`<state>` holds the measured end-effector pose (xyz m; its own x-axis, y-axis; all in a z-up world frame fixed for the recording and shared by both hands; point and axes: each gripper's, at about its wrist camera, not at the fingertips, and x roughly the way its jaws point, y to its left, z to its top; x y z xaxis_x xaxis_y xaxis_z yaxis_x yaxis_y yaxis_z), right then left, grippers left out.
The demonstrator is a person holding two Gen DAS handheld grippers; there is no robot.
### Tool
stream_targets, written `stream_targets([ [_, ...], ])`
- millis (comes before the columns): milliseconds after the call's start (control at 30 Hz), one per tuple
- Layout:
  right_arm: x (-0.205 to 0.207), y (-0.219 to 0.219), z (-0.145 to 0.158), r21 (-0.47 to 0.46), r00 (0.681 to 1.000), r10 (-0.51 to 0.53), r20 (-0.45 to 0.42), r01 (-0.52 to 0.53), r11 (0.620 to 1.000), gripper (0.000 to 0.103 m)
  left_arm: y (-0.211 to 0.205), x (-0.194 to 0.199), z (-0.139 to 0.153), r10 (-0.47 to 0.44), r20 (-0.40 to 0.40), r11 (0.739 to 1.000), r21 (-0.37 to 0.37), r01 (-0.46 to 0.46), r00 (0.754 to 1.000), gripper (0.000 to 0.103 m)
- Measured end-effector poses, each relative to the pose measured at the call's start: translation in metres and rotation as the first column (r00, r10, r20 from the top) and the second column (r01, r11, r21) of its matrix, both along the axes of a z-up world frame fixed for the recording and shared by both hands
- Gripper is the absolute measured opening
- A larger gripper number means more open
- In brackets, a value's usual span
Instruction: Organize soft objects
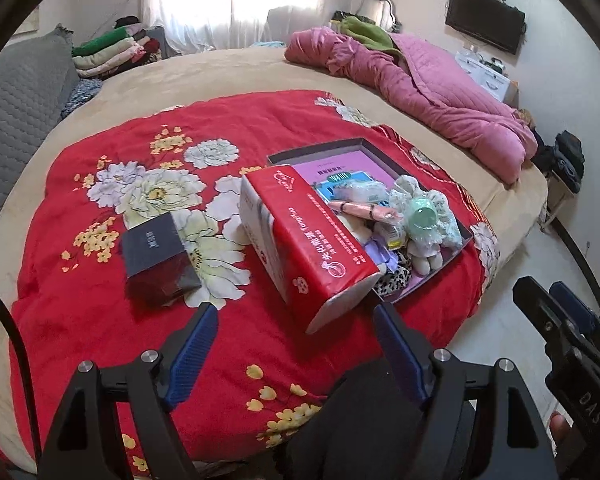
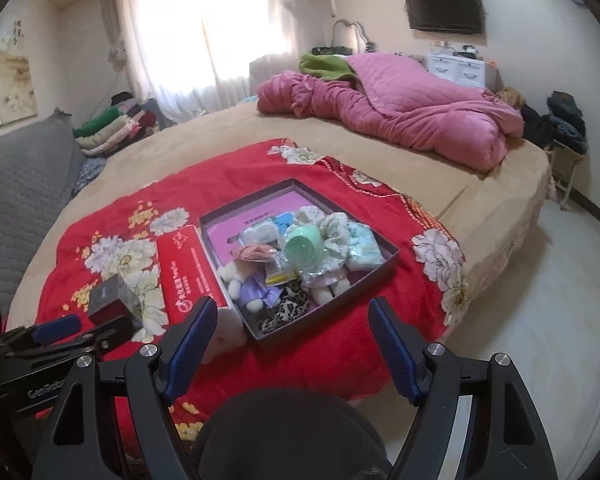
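Note:
A dark shallow box (image 2: 380, 266) lies on the red floral quilt (image 1: 112, 320), also in the left wrist view (image 1: 466, 236). It holds soft items: a small plush bear (image 2: 248, 284), a leopard-print scrunchie (image 2: 288, 308), floral cloth (image 2: 336, 232), a green round piece (image 2: 304, 246) and a pink item (image 2: 252, 252). A red tissue pack (image 1: 300, 240) lies against the box's left side. My left gripper (image 1: 294, 320) is open and empty just in front of the pack. My right gripper (image 2: 292, 316) is open and empty before the box's near corner.
A small dark box (image 1: 158, 262) lies on the quilt left of the tissue pack. A pink duvet (image 2: 400, 116) is heaped at the bed's far right. Folded clothes (image 2: 112, 128) are stacked at the far left beside a grey headboard (image 1: 16, 120). Bare floor (image 2: 540, 300) lies right.

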<state>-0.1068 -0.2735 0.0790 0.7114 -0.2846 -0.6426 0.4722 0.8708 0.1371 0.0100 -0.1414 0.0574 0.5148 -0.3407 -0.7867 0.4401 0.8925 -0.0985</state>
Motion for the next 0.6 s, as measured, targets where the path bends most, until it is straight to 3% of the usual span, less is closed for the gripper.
stream_targets([
  [600, -0.009, 0.013, -0.015, -0.027, 0.998, -0.013, -0.053, 0.011, 1.0, 0.079, 0.008, -0.013, -0.012, -0.004, -0.006, 1.0, 0.015, 0.004, 1.0, 0.079],
])
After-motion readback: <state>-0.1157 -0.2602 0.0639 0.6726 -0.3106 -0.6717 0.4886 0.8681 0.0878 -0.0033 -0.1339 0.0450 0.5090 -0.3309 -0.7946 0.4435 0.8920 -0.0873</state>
